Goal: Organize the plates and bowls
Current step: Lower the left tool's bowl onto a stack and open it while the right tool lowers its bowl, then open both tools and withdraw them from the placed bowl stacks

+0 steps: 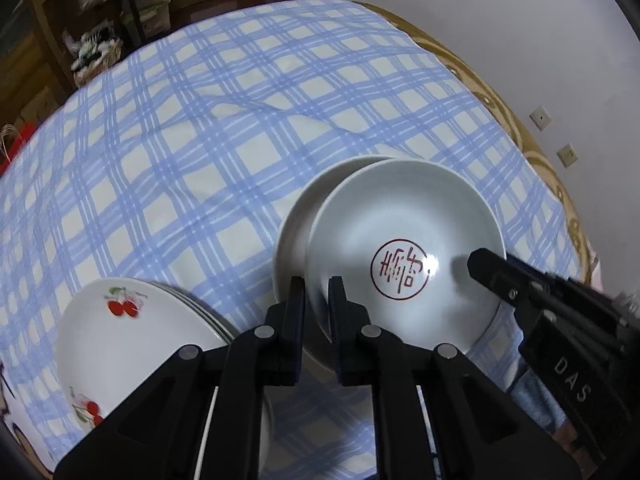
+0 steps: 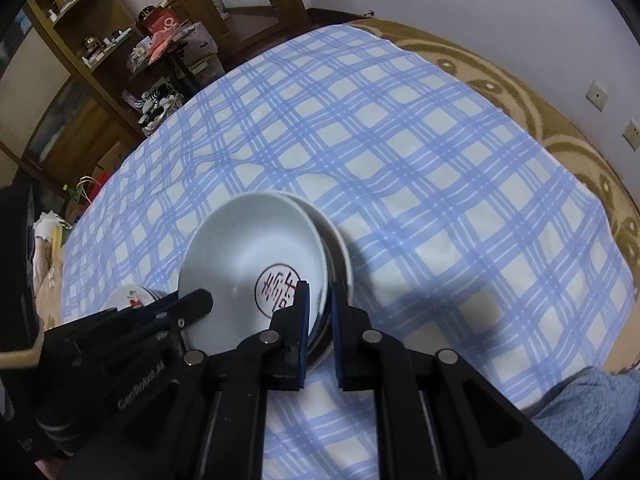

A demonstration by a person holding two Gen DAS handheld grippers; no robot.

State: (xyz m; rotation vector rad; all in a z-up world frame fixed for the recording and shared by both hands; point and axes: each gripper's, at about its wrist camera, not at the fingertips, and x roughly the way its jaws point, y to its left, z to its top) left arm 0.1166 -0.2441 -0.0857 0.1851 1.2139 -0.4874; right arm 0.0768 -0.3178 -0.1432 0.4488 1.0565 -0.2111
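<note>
Nearest the left wrist camera, the left gripper (image 1: 317, 300), clenched on the near rim of a pale bowl (image 1: 404, 240) with a red round seal mark inside, one finger inside the rim and one outside. Nearest the right wrist camera, the right gripper (image 2: 320, 306), likewise clamped narrow on the opposite rim of the same bowl (image 2: 248, 256), its fingers also straddling the edge. Held tilted, the bowl sitting partly over a second white bowl (image 1: 296, 216) beneath it, offset so that only a crescent of the lower one shows; whether the two touch cannot be told. Both above a blue and white checked cloth (image 1: 200, 140) covering the table. To the left of the bowls, a stack of white plates (image 1: 132, 332) printed with red cherries, just beside the left gripper and apart from the bowls. Beyond the cloth, a brown patterned edge (image 2: 540, 100), a white wall with sockets (image 2: 597, 95), and wooden shelves (image 2: 80, 40) crowded with small items.
</note>
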